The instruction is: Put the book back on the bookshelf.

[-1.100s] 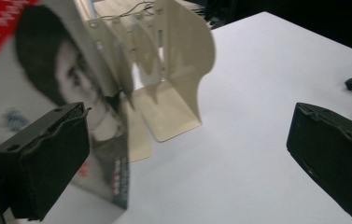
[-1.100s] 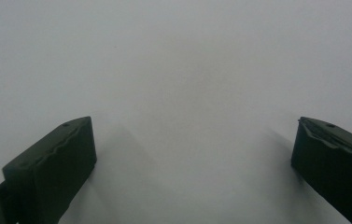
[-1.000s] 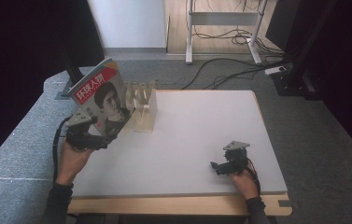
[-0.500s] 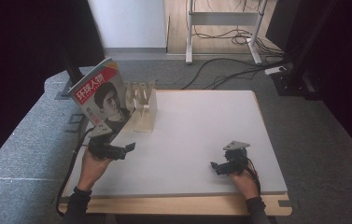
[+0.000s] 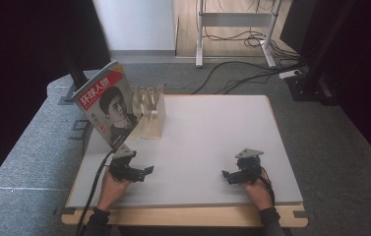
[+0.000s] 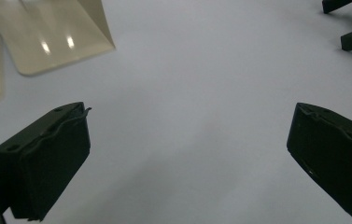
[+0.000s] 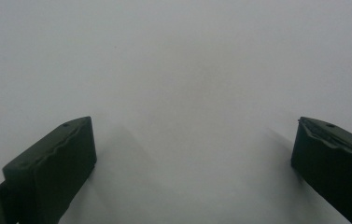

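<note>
On table [image 5: 207, 128], both tools gape: left tool [image 5: 146, 171], right tool [image 5: 226, 175].

Your table top [image 5: 212, 137] looks smooth, matt and pale grey, edged in light wood [image 5: 183, 216]. The magazine [image 5: 107, 105] cover is glossy paper. The cream rack [image 6: 57, 39] shines like smooth plastic. Your left gripper [image 6: 190, 163] has matt black, plastic-looking jaws. The floor [image 5: 35, 147] looks like rough grey carpet.

Left tool [image 5: 147, 170] off the magazine [image 5: 108, 105], now low, jaws apart.
</note>
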A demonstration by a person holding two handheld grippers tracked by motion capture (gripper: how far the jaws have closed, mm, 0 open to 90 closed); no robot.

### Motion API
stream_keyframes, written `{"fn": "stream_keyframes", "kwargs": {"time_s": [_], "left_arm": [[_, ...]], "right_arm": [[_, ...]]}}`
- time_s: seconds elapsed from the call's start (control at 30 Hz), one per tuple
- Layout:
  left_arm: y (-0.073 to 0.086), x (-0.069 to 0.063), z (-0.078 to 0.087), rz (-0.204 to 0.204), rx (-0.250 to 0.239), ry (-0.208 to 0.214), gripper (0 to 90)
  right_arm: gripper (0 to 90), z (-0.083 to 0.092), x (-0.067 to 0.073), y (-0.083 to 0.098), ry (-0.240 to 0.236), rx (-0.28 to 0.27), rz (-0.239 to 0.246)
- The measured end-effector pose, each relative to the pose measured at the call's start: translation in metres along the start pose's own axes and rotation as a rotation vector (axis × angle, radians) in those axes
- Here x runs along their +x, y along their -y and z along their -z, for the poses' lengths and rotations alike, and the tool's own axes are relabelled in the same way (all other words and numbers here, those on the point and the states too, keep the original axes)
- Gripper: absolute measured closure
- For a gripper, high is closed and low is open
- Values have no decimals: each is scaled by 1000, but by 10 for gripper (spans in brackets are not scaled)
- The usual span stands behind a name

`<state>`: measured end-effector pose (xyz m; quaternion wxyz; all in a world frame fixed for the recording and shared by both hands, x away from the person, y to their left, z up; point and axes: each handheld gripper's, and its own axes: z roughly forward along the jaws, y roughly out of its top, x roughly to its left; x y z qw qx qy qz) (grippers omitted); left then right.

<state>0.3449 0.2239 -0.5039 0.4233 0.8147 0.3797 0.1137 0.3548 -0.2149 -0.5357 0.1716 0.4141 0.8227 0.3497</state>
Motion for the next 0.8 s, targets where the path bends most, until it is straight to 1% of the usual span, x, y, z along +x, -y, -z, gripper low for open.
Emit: {"fn": "stream_keyframes", "kwargs": {"time_s": [0.07,0.13,0.17,0.2,0.23,0.27,0.3,0.33,0.37,0.4,0.43,0.47,0.5,0.8], "left_arm": [[6,-2,-8,-13,27,-31,0],[10,-3,-13,-14,43,-27,0],[10,-3,-13,-14,43,-27,0],[12,-3,-18,-6,58,-18,0],[12,-4,-20,-7,84,-27,0],[11,-7,-22,-26,99,-54,0],[11,-7,-22,-26,99,-54,0],[10,-9,-24,-31,119,-72,0],[10,-9,-24,-31,119,-72,0],[9,-9,-28,-28,156,-88,0],[9,-12,-30,-46,168,-108,0],[9,-12,-30,-46,168,-108,0],[9,-13,-31,-57,175,-117,0],[10,-14,-31,-59,175,-119,0]], "right_arm": [[0,0,0,0,0,0,0],[0,0,0,0,0,0,0],[0,0,0,0,0,0,0],[0,0,0,0,0,0,0],[0,0,0,0,0,0,0],[0,0,0,0,0,0,0],[0,0,0,0,-1,0,-1],[0,0,0,0,0,0,-1],[0,0,0,0,0,0,-1],[0,0,0,0,0,0,-1],[0,0,0,0,0,0,-1],[0,0,0,0,0,1,-1],[0,0,0,0,0,0,-1],[0,0,0,1,0,-2,-3]]}}
